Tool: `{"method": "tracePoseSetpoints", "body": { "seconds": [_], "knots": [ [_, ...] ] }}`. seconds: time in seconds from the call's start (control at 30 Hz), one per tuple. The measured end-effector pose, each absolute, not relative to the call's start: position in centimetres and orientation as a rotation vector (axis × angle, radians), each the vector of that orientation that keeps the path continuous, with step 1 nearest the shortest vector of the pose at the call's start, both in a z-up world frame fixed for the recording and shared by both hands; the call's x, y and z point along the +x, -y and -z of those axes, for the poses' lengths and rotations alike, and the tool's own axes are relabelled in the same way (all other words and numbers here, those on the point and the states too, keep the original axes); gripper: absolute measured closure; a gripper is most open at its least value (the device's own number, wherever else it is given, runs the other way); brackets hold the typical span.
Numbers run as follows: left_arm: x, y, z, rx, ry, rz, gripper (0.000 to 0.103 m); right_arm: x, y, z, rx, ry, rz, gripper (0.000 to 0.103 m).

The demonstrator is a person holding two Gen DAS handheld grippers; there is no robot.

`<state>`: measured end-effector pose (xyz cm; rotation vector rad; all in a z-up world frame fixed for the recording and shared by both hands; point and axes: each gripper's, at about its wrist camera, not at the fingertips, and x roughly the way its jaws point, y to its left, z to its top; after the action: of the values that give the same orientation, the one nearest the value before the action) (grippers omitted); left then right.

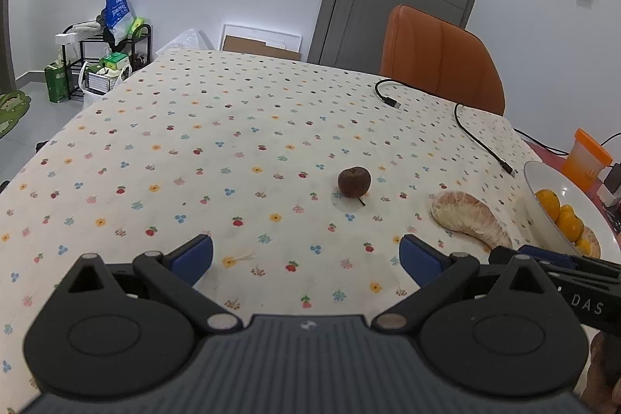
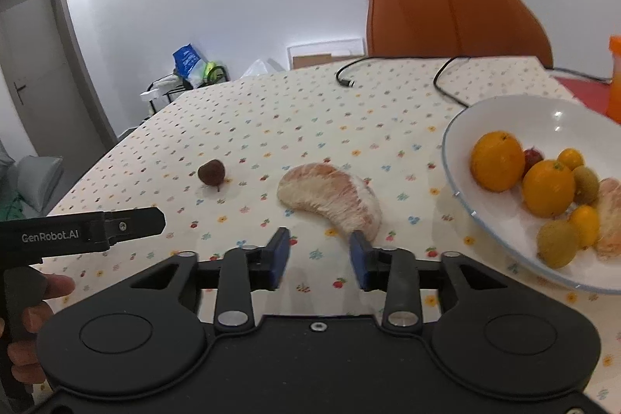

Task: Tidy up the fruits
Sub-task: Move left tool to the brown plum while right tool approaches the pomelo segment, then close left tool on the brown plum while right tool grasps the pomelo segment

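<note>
A peeled pomelo wedge (image 2: 333, 194) lies on the flowered tablecloth, just ahead of my open right gripper (image 2: 320, 255), whose right fingertip is close to its near end. It also shows in the left wrist view (image 1: 467, 218). A small dark brown fruit with a stem (image 1: 354, 182) sits ahead of my open, empty left gripper (image 1: 306, 255); it also shows in the right wrist view (image 2: 211, 172). A white bowl (image 2: 456, 161) on the right holds oranges (image 2: 496, 161), kiwis and another pomelo piece.
A black cable (image 1: 477, 138) lies across the far right of the table. An orange chair (image 1: 438, 59) stands behind the table. An orange cup (image 1: 586, 158) stands beyond the bowl (image 1: 543, 177). The left gripper's body (image 2: 89, 231) reaches in at the left.
</note>
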<state>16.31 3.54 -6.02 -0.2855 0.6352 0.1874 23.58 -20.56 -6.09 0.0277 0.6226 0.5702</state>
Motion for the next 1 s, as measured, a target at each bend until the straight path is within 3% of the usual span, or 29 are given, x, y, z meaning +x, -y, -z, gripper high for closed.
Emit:
{"method": "tracePoseSetpoints", "body": {
  "seconds": [0.07, 0.37, 1.0],
  "knots": [
    [16.5, -3.3, 6.0, -0.280, -0.637, -0.183, 0.002, 23.7, 20.7, 6.0, 0.025, -0.614, -0.561, 0.053],
    [17.3, -3.1, 5.6, -0.276, -0.632, -0.169, 0.002, 25.3, 19.8, 6.4, 0.002, -0.630, -0.553, 0.049],
    [19.6, -2.8, 5.1, -0.258, -0.639, -0.138, 0.002, 27.6, 18.2, 5.8, -0.018, -0.637, -0.612, 0.051]
  ]
}}
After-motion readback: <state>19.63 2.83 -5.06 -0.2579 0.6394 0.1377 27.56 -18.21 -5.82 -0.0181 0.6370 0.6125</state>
